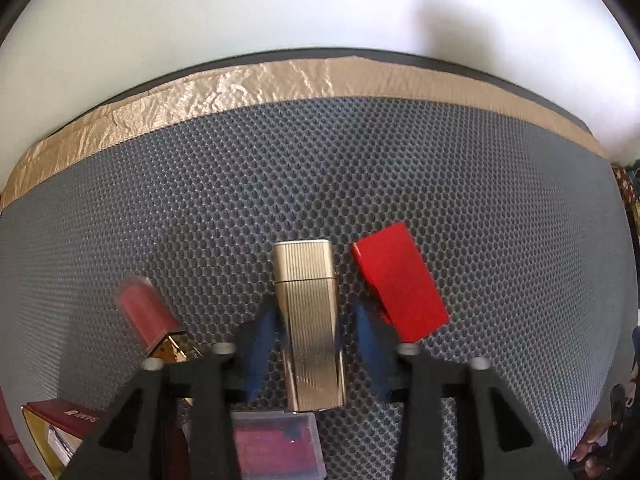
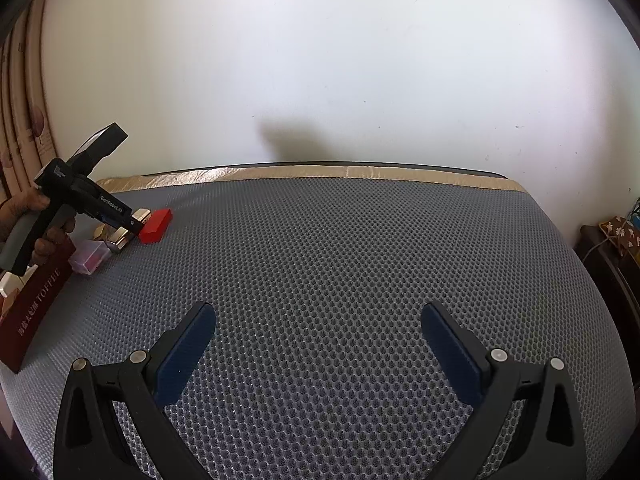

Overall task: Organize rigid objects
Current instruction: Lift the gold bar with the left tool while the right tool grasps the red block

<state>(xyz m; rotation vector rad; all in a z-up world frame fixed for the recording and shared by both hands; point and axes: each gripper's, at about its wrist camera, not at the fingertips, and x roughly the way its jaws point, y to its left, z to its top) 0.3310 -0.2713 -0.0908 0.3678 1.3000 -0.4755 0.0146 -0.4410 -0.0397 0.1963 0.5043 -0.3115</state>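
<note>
In the left wrist view a ribbed gold case [image 1: 310,320] lies on the grey mesh mat [image 1: 280,184] between the blue pads of my left gripper [image 1: 316,322]. The jaws stand close on both its sides; small gaps show, so contact is unclear. A red flat box [image 1: 400,280] lies just right of it. A red and gold lipstick-like piece [image 1: 150,314] lies to the left. My right gripper [image 2: 318,332] is wide open and empty above the bare mat [image 2: 340,260]. It sees the left gripper [image 2: 136,224] at the far left beside the red box [image 2: 156,231].
A clear plastic case with pink contents [image 1: 276,446] lies below the gold case, also in the right wrist view [image 2: 90,258]. A dark red toffee box [image 2: 34,312] stands at the mat's left edge. Tan tape [image 1: 240,84] lines the far edge by the white wall.
</note>
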